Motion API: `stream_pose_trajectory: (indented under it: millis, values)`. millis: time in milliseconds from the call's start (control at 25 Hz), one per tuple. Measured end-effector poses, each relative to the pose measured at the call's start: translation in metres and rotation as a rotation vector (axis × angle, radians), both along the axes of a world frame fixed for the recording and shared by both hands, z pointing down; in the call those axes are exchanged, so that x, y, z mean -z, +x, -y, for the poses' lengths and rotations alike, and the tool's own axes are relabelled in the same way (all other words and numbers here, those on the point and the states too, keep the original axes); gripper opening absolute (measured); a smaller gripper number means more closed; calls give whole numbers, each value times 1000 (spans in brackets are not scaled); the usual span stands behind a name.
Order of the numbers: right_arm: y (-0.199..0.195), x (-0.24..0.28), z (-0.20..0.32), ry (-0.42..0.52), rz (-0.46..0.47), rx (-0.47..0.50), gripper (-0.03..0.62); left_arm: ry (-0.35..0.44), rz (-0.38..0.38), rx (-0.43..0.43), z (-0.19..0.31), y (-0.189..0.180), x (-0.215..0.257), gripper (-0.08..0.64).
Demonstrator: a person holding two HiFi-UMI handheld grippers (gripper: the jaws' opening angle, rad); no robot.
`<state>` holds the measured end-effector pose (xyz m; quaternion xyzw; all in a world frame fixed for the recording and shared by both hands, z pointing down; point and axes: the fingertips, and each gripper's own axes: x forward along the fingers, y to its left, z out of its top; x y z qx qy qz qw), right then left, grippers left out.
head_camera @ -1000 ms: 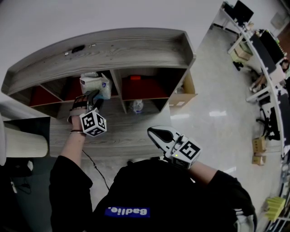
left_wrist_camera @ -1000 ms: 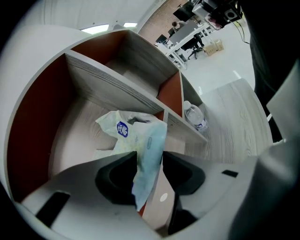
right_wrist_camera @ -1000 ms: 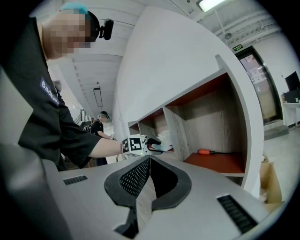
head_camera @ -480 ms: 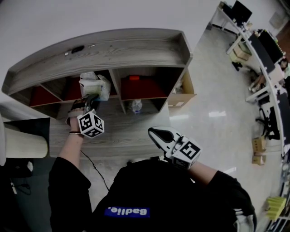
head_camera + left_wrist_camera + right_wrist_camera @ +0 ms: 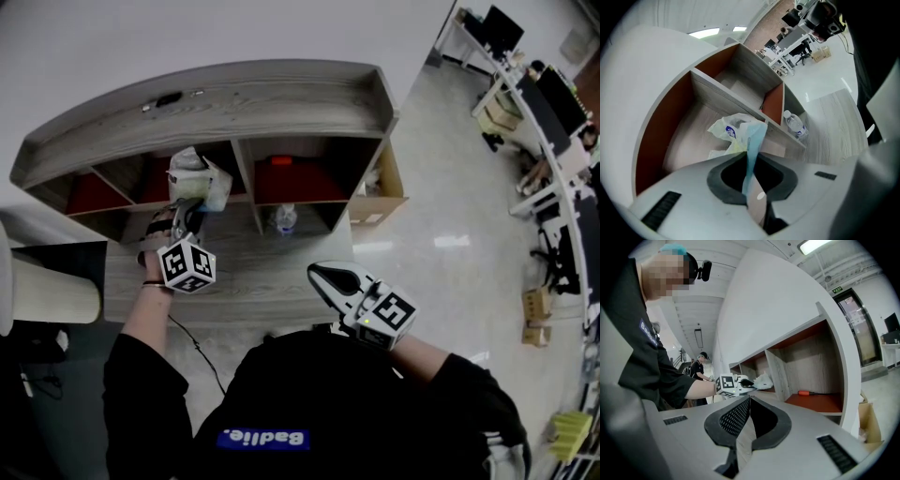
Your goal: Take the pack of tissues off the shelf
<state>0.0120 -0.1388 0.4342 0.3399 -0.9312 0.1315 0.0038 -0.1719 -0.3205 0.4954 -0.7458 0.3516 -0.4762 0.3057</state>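
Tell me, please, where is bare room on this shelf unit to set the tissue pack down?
The wood ledge in front is bare between the left tongs and the water bottle. The shelf top is free right of the small dark items. Crowded: the cubby where the left tongs are closing on the wrapper of the pack of tissues.

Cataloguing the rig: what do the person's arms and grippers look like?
The left gripper and right gripper are light grey, black inside the jaws; each carries a cube with black-and-white square markers. The sleeves are black. The left's jaws are closing on the pack of tissues.
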Motion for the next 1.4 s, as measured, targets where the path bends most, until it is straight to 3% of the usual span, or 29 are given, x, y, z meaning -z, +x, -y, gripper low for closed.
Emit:
stream_pose_trajectory:
  millis: [600,920,1120,1400]
  values:
    - [-12,5,-8,10,4,48,31,50,-208,24,-62,1,41,35]
    - [-15,6,-8,13,6,63,31,-28,-436,42,-94,14,47,35]
    - [-18,6,-8,12,7,70,31,-95,-626,69,-108,21,60,35]
    - [-21,7,-9,8,7,80,31,-135,-781,133,-128,23,65,35]
